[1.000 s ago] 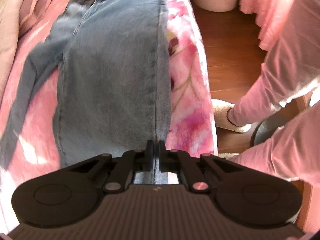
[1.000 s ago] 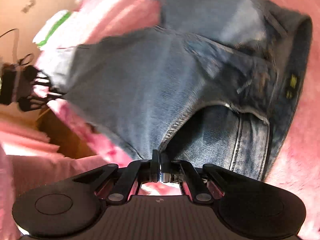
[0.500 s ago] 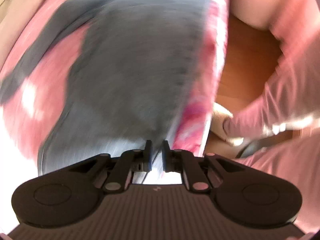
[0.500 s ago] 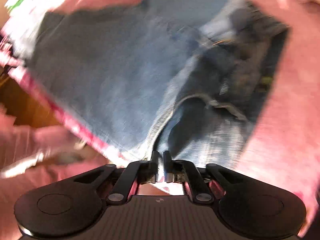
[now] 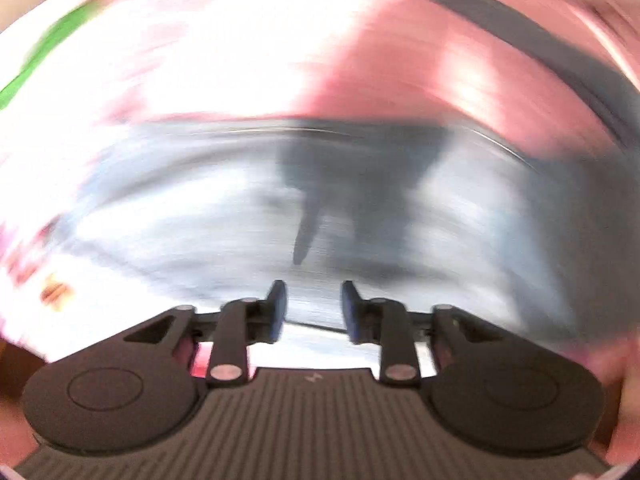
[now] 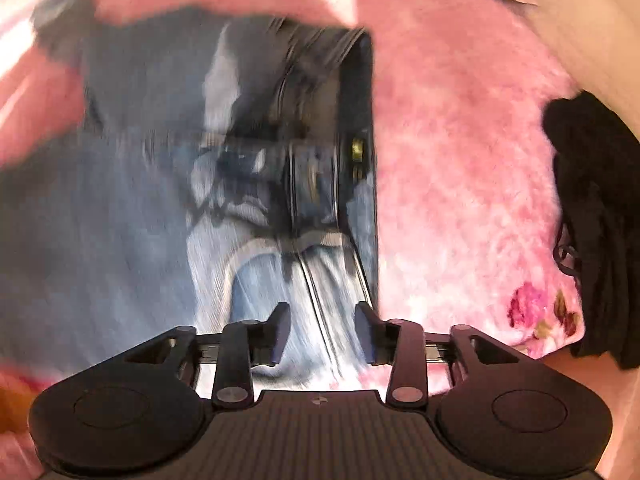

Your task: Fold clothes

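- Pink bed cover (image 6: 460,160) carries the jeans (image 6: 132,220).
- Our left tongs (image 5: 312,306) and right tongs (image 6: 322,330) have just been opening; both are empty.
- We judge one fold is released; next we need a fresh edge.

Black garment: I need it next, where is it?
In the right wrist view, the black garment lies at the far right edge on the pink blanket, apart from the jeans on its left.

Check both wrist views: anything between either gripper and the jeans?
Nothing visible. The left gripper and right gripper have just been opening, jaws apart with nothing pinched, denim directly below. The jeans lie on the pink blanket. The black garment sits off to the side, clear. Left view is heavily blurred.
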The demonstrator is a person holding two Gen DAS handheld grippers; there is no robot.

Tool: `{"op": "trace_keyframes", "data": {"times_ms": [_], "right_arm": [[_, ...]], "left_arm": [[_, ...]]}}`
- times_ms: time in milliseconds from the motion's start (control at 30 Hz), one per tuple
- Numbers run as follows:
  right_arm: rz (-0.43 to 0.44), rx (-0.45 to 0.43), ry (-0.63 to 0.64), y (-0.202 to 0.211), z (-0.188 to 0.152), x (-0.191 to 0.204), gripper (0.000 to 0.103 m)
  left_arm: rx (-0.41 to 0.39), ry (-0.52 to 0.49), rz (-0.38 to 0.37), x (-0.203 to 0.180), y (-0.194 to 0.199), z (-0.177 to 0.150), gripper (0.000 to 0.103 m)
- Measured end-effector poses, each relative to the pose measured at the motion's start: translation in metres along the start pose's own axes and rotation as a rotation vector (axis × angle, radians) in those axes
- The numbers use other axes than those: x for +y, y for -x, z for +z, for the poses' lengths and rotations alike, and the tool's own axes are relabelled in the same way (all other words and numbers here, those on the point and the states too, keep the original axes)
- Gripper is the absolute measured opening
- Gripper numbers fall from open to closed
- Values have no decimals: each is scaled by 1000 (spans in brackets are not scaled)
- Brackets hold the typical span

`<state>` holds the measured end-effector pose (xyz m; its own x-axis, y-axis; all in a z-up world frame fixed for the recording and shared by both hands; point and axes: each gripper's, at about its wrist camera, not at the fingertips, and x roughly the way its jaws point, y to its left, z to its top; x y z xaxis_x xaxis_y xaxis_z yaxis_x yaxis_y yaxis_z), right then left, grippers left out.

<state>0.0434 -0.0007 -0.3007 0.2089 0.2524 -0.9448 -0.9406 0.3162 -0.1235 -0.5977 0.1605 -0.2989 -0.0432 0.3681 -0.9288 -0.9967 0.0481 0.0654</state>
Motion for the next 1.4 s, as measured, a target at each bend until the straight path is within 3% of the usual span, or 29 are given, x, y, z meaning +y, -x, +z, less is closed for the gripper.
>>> {"op": "trace_keyframes", "data": {"times_ms": [133,200,367,467,500,567,633,833,867,967,1033,1133,1167,1200,1300,1400], "right_arm": [[46,-16,-37,-7,32,38,42],[57,-20,2,-8,37,60,42],[73,-12,100,-8,41,108,42],[69,-3,124,-10,39,122,42],[67,2,126,-12,39,124,42],[58,14,129,-18,37,128,42],[50,28,138,-21,36,132,42],[36,68,126,-30,18,137,42],[34,74,125,-31,16,136,42],[27,93,123,-35,8,134,42],[31,91,106,-33,3,126,42],[15,70,62,-28,-2,106,42],[6,58,40,-25,-3,97,42],[-6,39,11,-21,-5,88,42],[-49,-24,-87,-16,-14,56,42],[-72,-30,-175,-25,-24,28,42]], "left_arm": [[-18,479,94,112,-8,4,32],[-27,644,109,150,-17,1,32],[-68,968,60,212,-36,-4,32],[-47,1048,28,222,-44,-5,27],[-46,1055,21,223,-46,-2,16],[-91,977,-9,221,-38,4,11],[-190,904,-28,216,-16,5,12],[-152,579,164,209,-13,-44,14],[-146,506,169,205,-21,-48,15],[-138,449,195,199,-17,-38,15],[-137,400,226,198,-9,-35,23],[-114,360,450,200,3,-25,21],[-109,372,476,203,10,-22,18],[-124,371,469,200,18,-19,18],[-158,278,336,162,28,-3,18],[-125,148,139,94,12,8,21]]}}
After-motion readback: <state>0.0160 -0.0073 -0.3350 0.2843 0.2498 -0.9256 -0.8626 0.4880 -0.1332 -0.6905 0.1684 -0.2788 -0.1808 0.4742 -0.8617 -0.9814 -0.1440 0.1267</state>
